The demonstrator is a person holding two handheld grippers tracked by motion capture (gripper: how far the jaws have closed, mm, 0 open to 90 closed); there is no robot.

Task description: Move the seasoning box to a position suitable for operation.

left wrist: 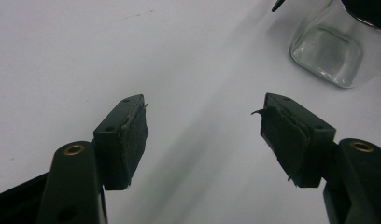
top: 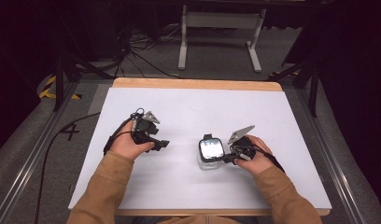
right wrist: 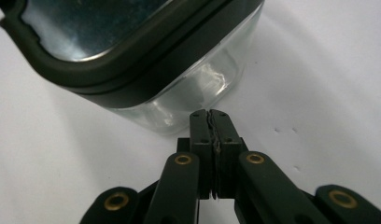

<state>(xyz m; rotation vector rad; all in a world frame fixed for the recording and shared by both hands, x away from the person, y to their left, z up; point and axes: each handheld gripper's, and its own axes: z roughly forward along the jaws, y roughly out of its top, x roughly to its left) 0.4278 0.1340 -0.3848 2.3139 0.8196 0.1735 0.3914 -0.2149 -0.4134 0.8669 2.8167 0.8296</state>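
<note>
A square clear glass jar (top: 211, 151) with a black-rimmed lid stands on the white table top (top: 188, 107), right of centre. My right gripper (top: 228, 158) sits just to its right. In the right gripper view its jaws (right wrist: 210, 114) are pressed together with nothing between them, tips right at the jar's glass wall (right wrist: 179, 105) under the lid (right wrist: 109, 42); whether they touch the glass I cannot tell. My left gripper (top: 161, 144) rests left of centre, apart from the jar. Its jaws (left wrist: 205, 100) stand wide open over bare table, the jar's base (left wrist: 326, 51) farther off.
A wooden edge (top: 193, 84) runs along the table's far side. Beyond it are cables and a white metal stand (top: 221, 28) on the grey floor. Metal rails (top: 34, 154) flank the table. Both sleeves (top: 104, 186) come in from the bottom.
</note>
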